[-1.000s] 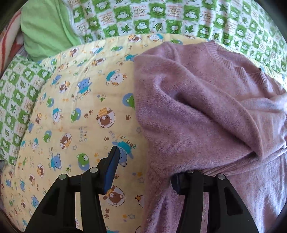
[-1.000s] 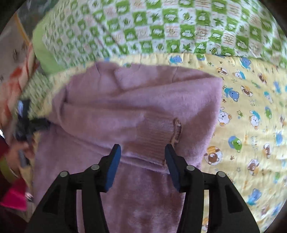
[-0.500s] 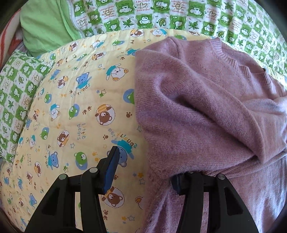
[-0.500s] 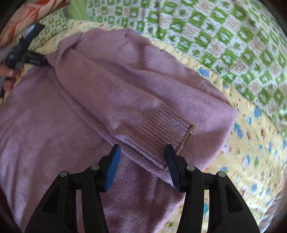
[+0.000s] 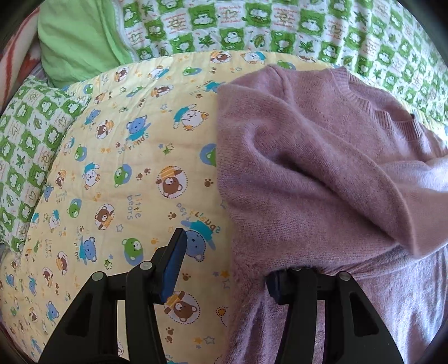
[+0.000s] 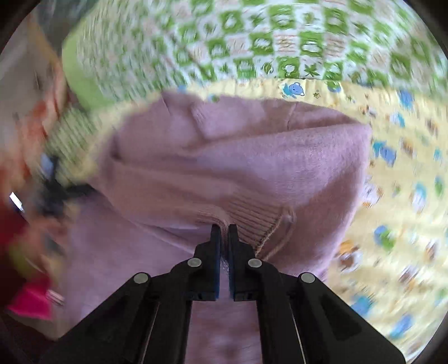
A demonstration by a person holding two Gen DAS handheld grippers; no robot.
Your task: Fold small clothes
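A: Starting nearest the right wrist camera: what is the condition of the right gripper point(image 6: 223, 228)?

B: Its two black fingers point(image 6: 215, 238) stand almost together, with only a thin strip of knit between the blue pads. They are clamped on the ribbed cuff point(image 6: 253, 219) of a sleeve, at the cuff's left end. The tool points down at a slant toward the garment.

A: And the left gripper point(image 5: 224, 270)?

B: About half open and tilted steeply downward. The left-hand finger point(image 5: 172, 268) stands clear over the bedding, its blue pad exposed. The other finger is buried under the side edge of the mauve sweater point(image 5: 308, 173); only its base shows. Whether that pad presses the fabric cannot be told, and nothing is pinched between the two.

A: Location of the sweater?

B: It lies on the yellow bear-print quilt point(image 5: 126, 168). In the left wrist view it fills the right half of the frame, with the sleeve point(image 5: 350, 179) folded diagonally across the body and the ribbed neckline point(image 5: 372, 109) toward the far side. In the right wrist view the same sleeve crosses the chest, ending at the held cuff.

A: Beyond the garment?

B: A green-and-white checked quilt point(image 5: 280, 25) lies past the yellow one, with a plain green cloth point(image 5: 75, 42) at the far left. The right wrist view is motion-blurred; at its left edge a dark shape is visible by the sweater's side, too smeared to identify.
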